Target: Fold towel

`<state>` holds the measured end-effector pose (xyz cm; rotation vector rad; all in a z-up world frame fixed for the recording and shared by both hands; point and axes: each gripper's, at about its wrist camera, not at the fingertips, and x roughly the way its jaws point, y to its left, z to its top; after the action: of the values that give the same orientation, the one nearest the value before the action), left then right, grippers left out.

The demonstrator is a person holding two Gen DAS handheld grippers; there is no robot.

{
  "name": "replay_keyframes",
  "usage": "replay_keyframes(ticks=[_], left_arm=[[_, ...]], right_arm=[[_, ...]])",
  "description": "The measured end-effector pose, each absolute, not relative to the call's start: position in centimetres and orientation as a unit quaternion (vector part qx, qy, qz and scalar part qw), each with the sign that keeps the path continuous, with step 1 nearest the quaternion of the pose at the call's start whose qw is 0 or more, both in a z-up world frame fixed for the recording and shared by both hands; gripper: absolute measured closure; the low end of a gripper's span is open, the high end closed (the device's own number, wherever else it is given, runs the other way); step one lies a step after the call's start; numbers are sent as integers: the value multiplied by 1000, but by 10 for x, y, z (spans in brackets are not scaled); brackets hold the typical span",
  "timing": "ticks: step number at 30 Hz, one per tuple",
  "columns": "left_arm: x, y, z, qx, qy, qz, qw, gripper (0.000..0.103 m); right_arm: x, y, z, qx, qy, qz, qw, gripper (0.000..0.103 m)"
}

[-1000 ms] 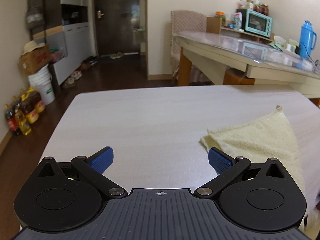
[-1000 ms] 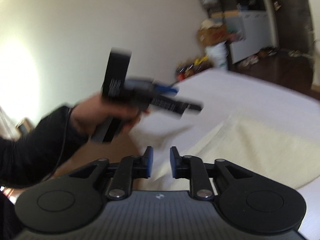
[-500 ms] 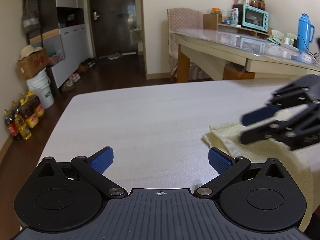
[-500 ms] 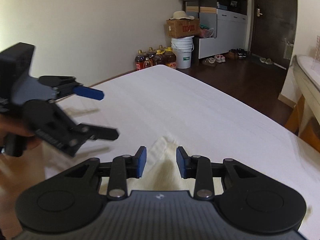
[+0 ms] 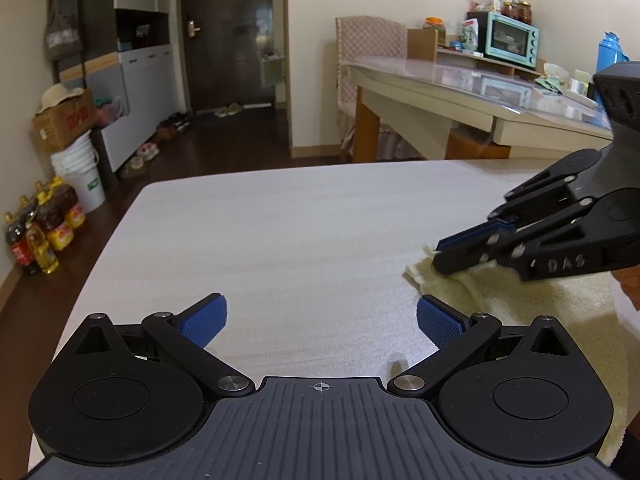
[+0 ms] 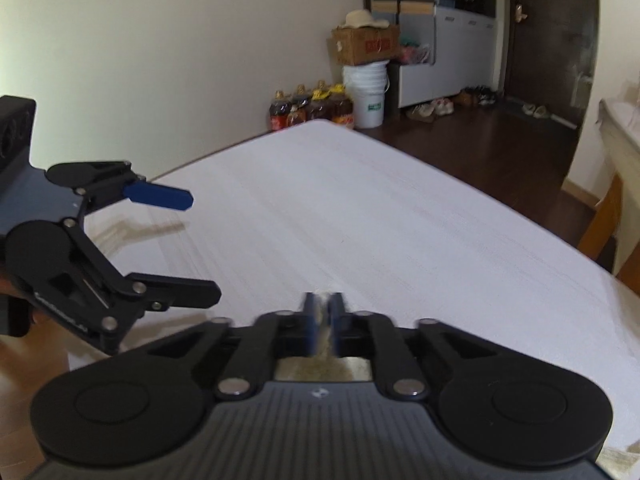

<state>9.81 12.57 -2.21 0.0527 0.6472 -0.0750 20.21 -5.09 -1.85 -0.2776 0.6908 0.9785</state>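
A pale yellow towel (image 5: 540, 308) lies flat at the right of the white table (image 5: 300, 220). In the left wrist view my right gripper (image 5: 440, 254) comes in from the right, low over the towel's far left corner, shut on that corner. In the right wrist view its blue pads pinch a thin strip of towel (image 6: 324, 310), and more cloth shows under the gripper (image 6: 324, 312). My left gripper (image 5: 320, 316) hovers open over bare table just left of the towel's near edge, nothing between its fingers. It also shows open at the left of the right wrist view (image 6: 202, 246).
The table's left edge (image 5: 116, 236) drops to a dark floor with oil bottles (image 5: 44, 232), a white bucket (image 5: 84, 172) and a cardboard box. A second table (image 5: 460, 96) with a toaster oven and a blue thermos stands behind.
My right gripper swung in from the right to the towel's corner, dropped low and its jaws closed on the cloth. The left gripper stayed where it was, still open.
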Motion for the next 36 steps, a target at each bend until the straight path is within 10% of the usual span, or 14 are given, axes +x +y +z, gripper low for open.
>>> replay_keyframes(ticks=[36], left_arm=[[134,57,-19,116,313,-161,929,0]], right_arm=[[15,-327,13,101,269,274,918,92]])
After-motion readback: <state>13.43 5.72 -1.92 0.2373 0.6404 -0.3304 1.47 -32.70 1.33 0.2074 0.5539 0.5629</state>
